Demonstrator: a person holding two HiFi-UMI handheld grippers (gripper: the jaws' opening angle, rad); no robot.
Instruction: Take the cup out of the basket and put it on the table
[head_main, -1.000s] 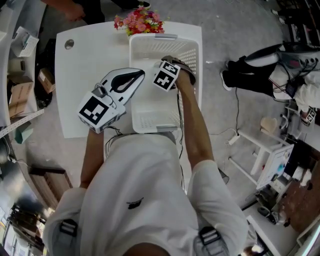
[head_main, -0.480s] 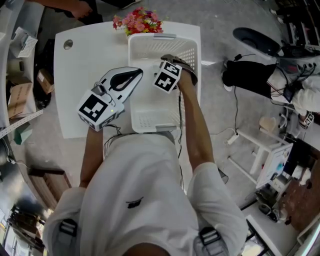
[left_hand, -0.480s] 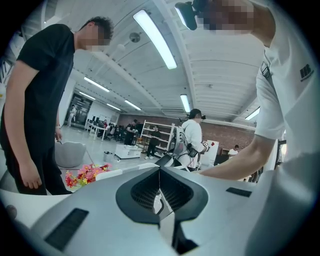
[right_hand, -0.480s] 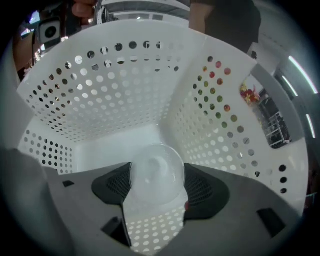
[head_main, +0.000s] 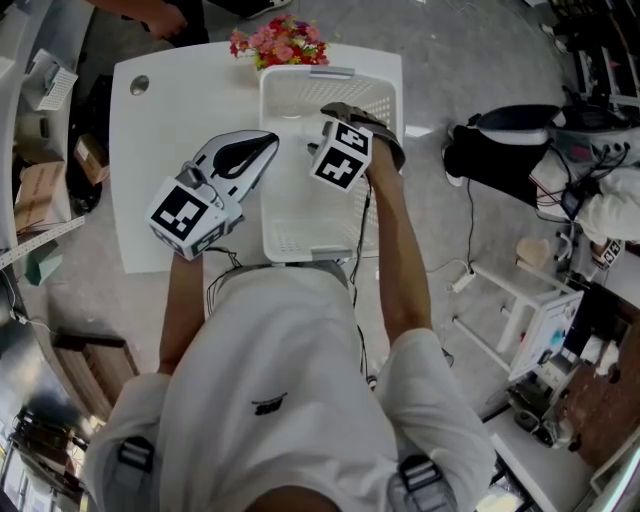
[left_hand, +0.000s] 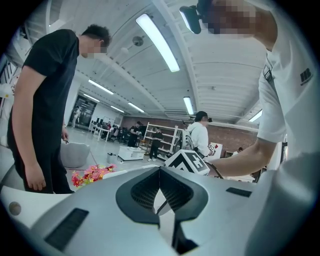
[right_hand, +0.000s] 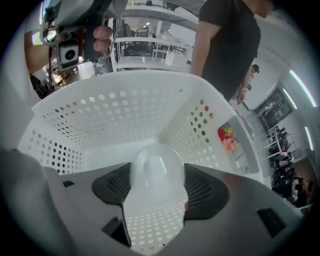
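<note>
A clear plastic cup (right_hand: 156, 175) sits between the dark pads of my right gripper (right_hand: 156, 192), which is shut on it. The cup hangs inside the white perforated basket (right_hand: 125, 115), clear of the dotted floor below it. In the head view the right gripper (head_main: 325, 135) points steeply down into the basket (head_main: 330, 72), and its marker cube hides the cup. My left gripper (head_main: 270, 142) hovers level over the white table (head_main: 170, 110) beside the basket's left wall. Its jaws meet with nothing between them, as the left gripper view (left_hand: 160, 192) also shows.
A bunch of pink and red flowers (head_main: 280, 42) lies at the table's far edge behind the basket. A person in black (left_hand: 45, 100) stands at the far side. The table has a round hole (head_main: 139, 86) near its far left corner. Bare tabletop lies left of the basket.
My right gripper has risen inside the basket with the cup in its jaws. The left gripper has hardly moved.
</note>
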